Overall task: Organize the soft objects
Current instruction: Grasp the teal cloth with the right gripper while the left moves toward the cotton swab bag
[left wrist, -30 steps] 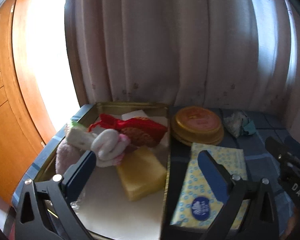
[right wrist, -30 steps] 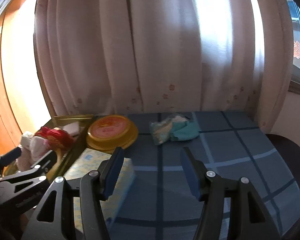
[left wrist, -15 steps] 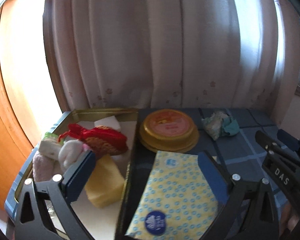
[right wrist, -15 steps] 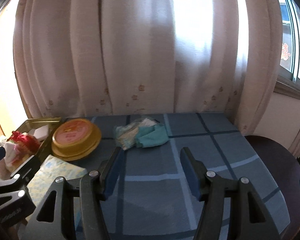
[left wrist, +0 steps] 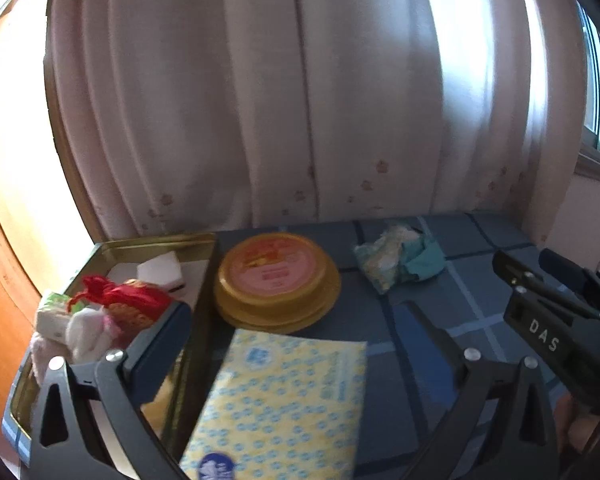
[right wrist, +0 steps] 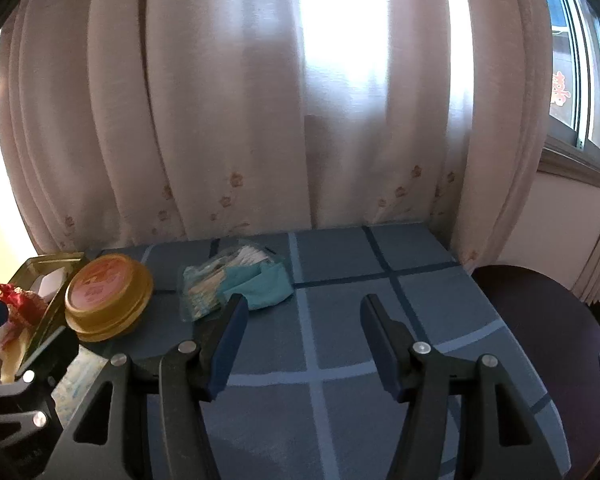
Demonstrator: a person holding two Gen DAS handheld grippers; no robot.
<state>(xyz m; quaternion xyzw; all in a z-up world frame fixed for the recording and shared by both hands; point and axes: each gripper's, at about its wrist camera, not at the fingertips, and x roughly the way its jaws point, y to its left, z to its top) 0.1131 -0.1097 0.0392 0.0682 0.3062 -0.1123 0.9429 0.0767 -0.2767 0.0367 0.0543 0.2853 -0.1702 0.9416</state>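
Observation:
A gold tin box [left wrist: 148, 245] at the left holds a red pouch [left wrist: 120, 294], a white plush [left wrist: 88, 330], a white block [left wrist: 160, 270] and a yellow sponge, mostly hidden. A yellow tissue pack [left wrist: 284, 400] lies beside the box, under my open, empty left gripper [left wrist: 292, 328]. A crumpled teal and clear plastic bag [right wrist: 236, 280] lies on the blue checked cloth [right wrist: 340, 320], just ahead-left of my open, empty right gripper [right wrist: 304, 320]. The bag also shows in the left wrist view [left wrist: 400, 260].
A round yellow tin with a pink lid [left wrist: 274, 276] stands between the box and the bag. Pale curtains [right wrist: 260, 120] hang right behind the table. A dark round stool [right wrist: 548, 340] stands off the table's right edge.
Both grippers have swung to the right. The box slid to the left in both views, and the plastic bag came nearer the right gripper. Both stayed open.

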